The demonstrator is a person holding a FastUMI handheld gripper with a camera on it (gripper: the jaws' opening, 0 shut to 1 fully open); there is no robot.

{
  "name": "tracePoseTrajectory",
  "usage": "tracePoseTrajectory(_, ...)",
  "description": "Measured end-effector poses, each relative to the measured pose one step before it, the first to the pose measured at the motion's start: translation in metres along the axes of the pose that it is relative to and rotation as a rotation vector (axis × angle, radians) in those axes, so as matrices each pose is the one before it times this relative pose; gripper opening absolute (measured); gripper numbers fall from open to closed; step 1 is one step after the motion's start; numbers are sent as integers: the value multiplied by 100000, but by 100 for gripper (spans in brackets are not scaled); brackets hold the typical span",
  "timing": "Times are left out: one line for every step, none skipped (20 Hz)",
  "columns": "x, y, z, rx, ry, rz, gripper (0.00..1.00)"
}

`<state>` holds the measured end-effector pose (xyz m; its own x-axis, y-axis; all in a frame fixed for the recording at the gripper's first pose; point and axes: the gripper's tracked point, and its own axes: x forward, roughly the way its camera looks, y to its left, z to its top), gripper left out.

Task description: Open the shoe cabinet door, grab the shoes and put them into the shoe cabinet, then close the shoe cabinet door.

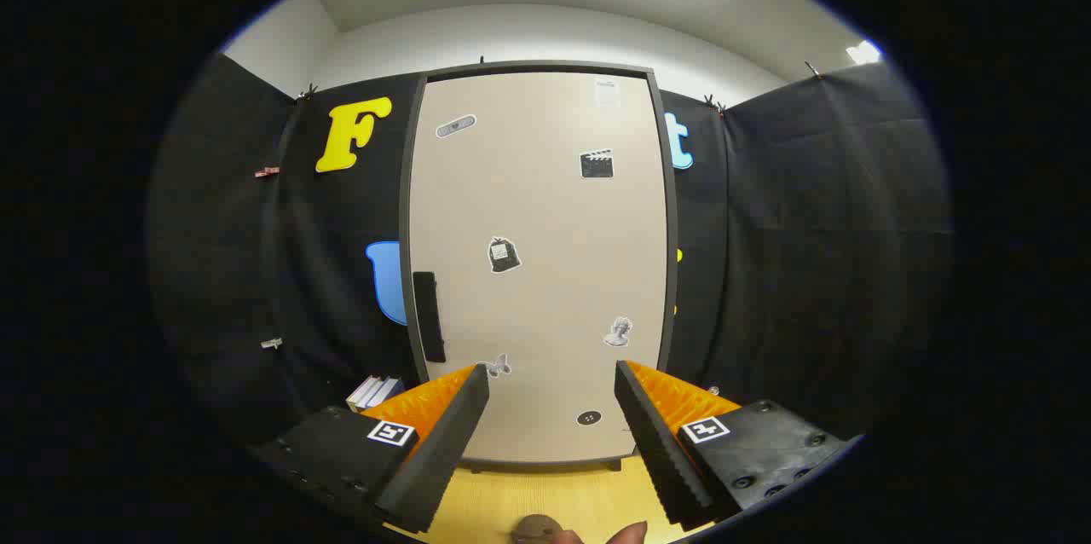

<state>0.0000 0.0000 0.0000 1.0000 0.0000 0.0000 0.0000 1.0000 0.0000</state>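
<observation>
A tall beige shoe cabinet stands straight ahead against the black cloth wall, its door shut and dotted with small stickers. A dark vertical handle sits on the door's left edge, just beyond and above my left fingertip. My gripper is open, its two fingers spread wide with nothing between them, aimed at the lower half of the door. A brownish rounded thing, perhaps a shoe's tip, peeks up below the fingers on the yellow floor.
Several books lie on the floor left of the cabinet, behind my left finger. Black cloth walls close in both sides. A fingertip of a hand shows near the bottom.
</observation>
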Motion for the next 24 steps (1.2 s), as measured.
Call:
tracePoseTrajectory(80,-37,3,-603,-104,-204,97)
tracePoseTrajectory(165,-84,-86,-1021,148,-341,97)
tracePoseTrajectory(40,94,-35,-758,118,26,97)
tracePoseTrajectory(84,70,-104,-138,140,-25,97)
tracePoseTrajectory(129,201,-48,243,284,212,97)
tracePoseTrajectory(182,233,-47,84,67,278,97)
tracePoseTrajectory(24,107,-17,-336,-46,-58,97)
tracePoseTrajectory(104,63,-58,-535,-178,-74,97)
tracePoseTrajectory(104,98,-12,-200,110,9,97)
tracePoseTrajectory(133,113,-105,186,121,121,97)
tracePoseTrajectory(91,118,-37,145,82,-138,97)
tracePoseTrajectory(78,58,-26,-209,121,-62,97)
tracePoseTrajectory(130,1,-35,-458,91,-247,97)
tracePoseTrajectory(63,85,11,-350,-70,-170,97)
tracePoseTrajectory(62,139,93,18,-197,-161,97)
tracePoseTrajectory(100,207,84,132,-182,0,97)
tracePoseTrajectory(48,187,37,128,-177,132,97)
tracePoseTrajectory(126,229,91,135,-262,187,97)
tracePoseTrajectory(216,404,159,212,-481,344,97)
tracePoseTrajectory(263,604,144,378,-391,704,97)
tracePoseTrajectory(426,722,104,459,-93,898,97)
tracePoseTrajectory(613,791,116,478,-42,927,97)
tracePoseTrajectory(650,910,42,502,196,1240,97)
tracePoseTrajectory(888,985,40,364,-84,1159,97)
